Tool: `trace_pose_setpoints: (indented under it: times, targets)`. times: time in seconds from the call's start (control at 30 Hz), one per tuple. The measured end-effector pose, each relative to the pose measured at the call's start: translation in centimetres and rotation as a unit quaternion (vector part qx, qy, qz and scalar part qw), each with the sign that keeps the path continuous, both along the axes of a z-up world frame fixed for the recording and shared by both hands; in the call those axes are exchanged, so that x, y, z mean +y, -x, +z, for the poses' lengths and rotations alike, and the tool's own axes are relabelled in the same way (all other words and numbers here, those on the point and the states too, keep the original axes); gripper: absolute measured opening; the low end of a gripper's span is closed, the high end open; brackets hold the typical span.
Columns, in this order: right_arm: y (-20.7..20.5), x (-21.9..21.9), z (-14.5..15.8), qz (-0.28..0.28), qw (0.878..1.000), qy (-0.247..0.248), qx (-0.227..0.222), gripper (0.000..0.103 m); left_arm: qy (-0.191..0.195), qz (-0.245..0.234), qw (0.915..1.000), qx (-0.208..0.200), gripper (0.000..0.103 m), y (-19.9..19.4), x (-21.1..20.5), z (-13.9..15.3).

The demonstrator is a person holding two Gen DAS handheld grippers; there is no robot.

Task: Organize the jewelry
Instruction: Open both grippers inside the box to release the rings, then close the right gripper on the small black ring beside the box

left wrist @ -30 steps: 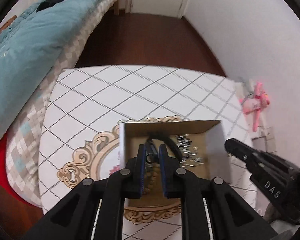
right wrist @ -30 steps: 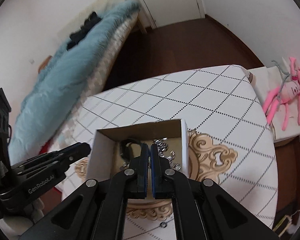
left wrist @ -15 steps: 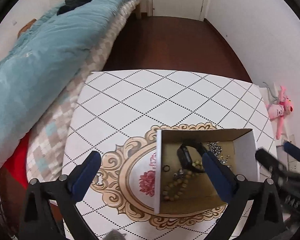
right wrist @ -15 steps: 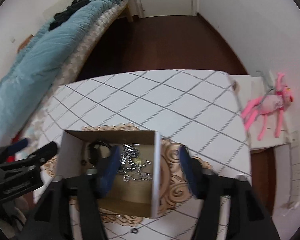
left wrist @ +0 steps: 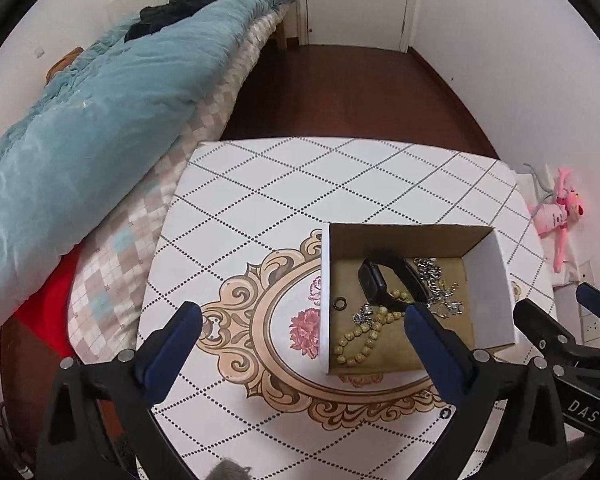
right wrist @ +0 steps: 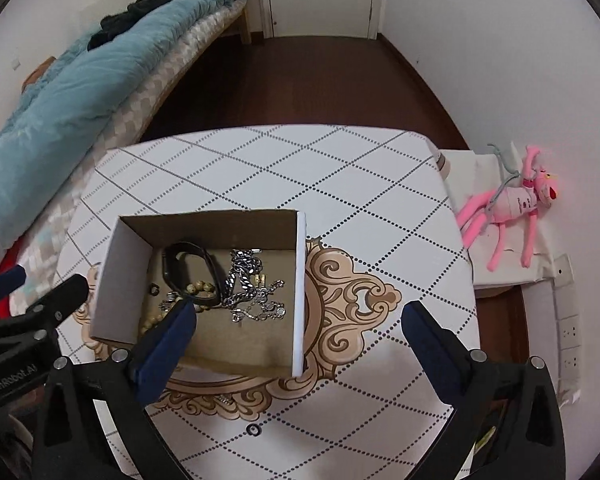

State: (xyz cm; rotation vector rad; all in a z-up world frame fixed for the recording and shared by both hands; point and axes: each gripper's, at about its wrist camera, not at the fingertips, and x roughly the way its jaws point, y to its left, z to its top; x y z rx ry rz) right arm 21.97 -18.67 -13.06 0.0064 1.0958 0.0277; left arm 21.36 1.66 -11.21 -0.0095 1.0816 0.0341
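Observation:
An open cardboard box (left wrist: 496,280) (right wrist: 124,264) stands on the patterned white table (left wrist: 300,200) (right wrist: 340,184). In it lie a black watch (left wrist: 374,282) (right wrist: 180,268), a tan bead bracelet (left wrist: 360,338) (right wrist: 198,288), silver chains (left wrist: 436,284) (right wrist: 246,276) and a small dark ring (left wrist: 340,303) (right wrist: 154,289). My left gripper (left wrist: 302,322) is wide open and empty, held above the table at the box's left wall. My right gripper (right wrist: 300,322) is wide open and empty above the box's right wall. A small black ring (right wrist: 253,430) (left wrist: 445,414) lies on the table in front of the box.
A bed with a teal quilt (left wrist: 80,128) (right wrist: 80,80) runs along the table's left side. A pink plush toy (left wrist: 556,216) (right wrist: 516,204) lies on a white surface to the right. Dark wooden floor (left wrist: 340,92) lies beyond the table.
Both grippers opened from shut and pulled back up out of the box. A small ring that the left gripper held now lies in the box.

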Motion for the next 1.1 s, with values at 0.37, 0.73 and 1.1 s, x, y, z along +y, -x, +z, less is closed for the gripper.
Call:
trace_pose_setpoints:
  times: [0.37,0.73,1.1]
  targets:
    - [6.7,-0.6,-0.6,-0.01,0.999,-0.026,-0.019,0.103,-0.011,0.004,0.9997,-0.019,0.103,6.5,0.3,-1.1]
    - [9.9,1.7,-9.1,0.017,0.999,-0.041,0.029,0.071,-0.034,0.007,0.998,0.053,0.103,9.3,1.1,-10.1]
    - [11.2,2.1,-10.5,0.034,0.998,-0.048,-0.002,0.012,-0.038,-0.007,0.9979,0.053,0.103,9.3,0.2,-10.2]
